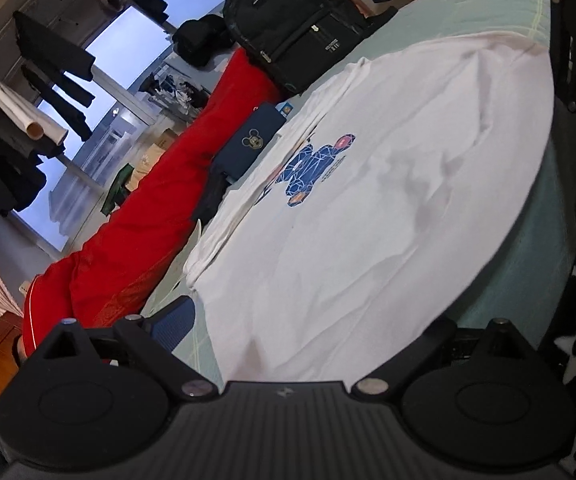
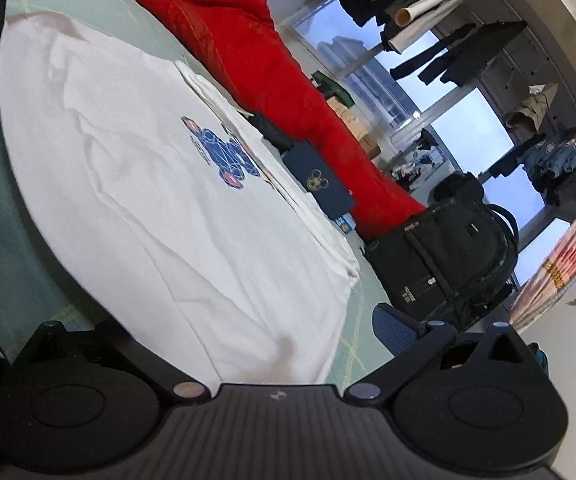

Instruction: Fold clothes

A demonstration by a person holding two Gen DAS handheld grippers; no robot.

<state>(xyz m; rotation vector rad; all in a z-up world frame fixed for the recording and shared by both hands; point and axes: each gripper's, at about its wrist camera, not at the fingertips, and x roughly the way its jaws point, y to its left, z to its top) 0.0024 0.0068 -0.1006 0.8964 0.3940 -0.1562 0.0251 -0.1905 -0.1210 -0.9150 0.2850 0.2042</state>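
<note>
white t-shirt (image 1: 368, 208) flat between the wide-spread fingers of both the left hand-held gripper (image 1: 300, 320) and the right hand-held gripper (image 2: 256, 328), ungripped

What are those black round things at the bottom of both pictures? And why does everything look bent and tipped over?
Those black parts belong to two grabbing tools that a person holds, one in each hand. Each tool has a small camera looking forward, and its round lens bends the picture. One picture comes from the left claw, the other from the right claw. Both claws are open and hold nothing. In front of them a white T-shirt with a blue bear print lies spread flat on a pale green bed sheet, waiting to be folded. Beside it lie a red quilt, a dark blue case with a mouse picture and a black backpack.
</note>
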